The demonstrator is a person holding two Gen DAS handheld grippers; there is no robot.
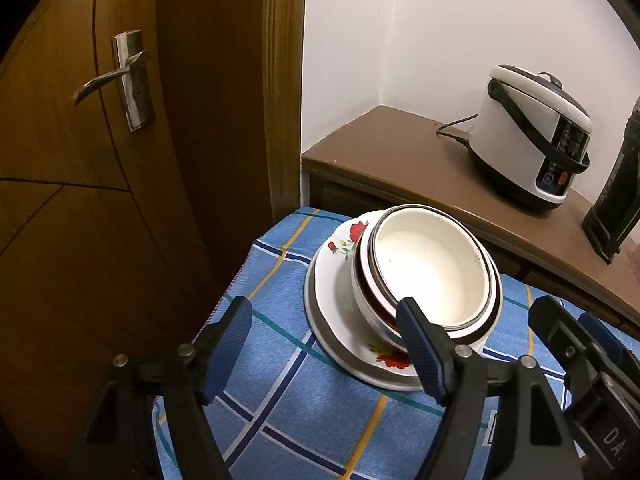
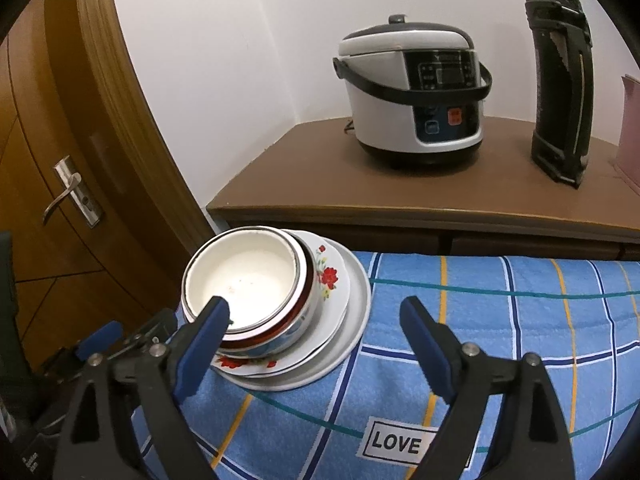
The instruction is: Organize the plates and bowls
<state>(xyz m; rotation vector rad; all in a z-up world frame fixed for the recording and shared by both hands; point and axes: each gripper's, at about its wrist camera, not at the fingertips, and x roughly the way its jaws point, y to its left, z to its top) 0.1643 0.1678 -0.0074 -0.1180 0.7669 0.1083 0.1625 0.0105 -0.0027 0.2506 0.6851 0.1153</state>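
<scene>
Closest to us, the left gripper (image 1: 326, 322) has its two blue fingers spread wide apart, with nothing between them. The right gripper (image 2: 314, 322) is spread wide too, and it holds nothing. Both hang over a blue checked cloth (image 2: 500, 320) with yellow and dark blue lines. A small label on the cloth says LOVE (image 2: 396, 442).

Just past the fingers sits the pile of dishes, near the left corner of the cloth. At the bottom are white plates (image 2: 356, 312), and the top one has red flowers. On the plates stand the bowls (image 1: 432, 272), one inside another. The top bowl is white inside and leans a little to one side.

Behind the cloth is a brown cabinet (image 2: 320, 188). On it stand a white rice cooker (image 2: 412, 92) with a black handle and a tall dark flask (image 2: 560, 80). To the left is a wooden door (image 1: 80, 208) with a silver handle (image 1: 116, 76).
</scene>
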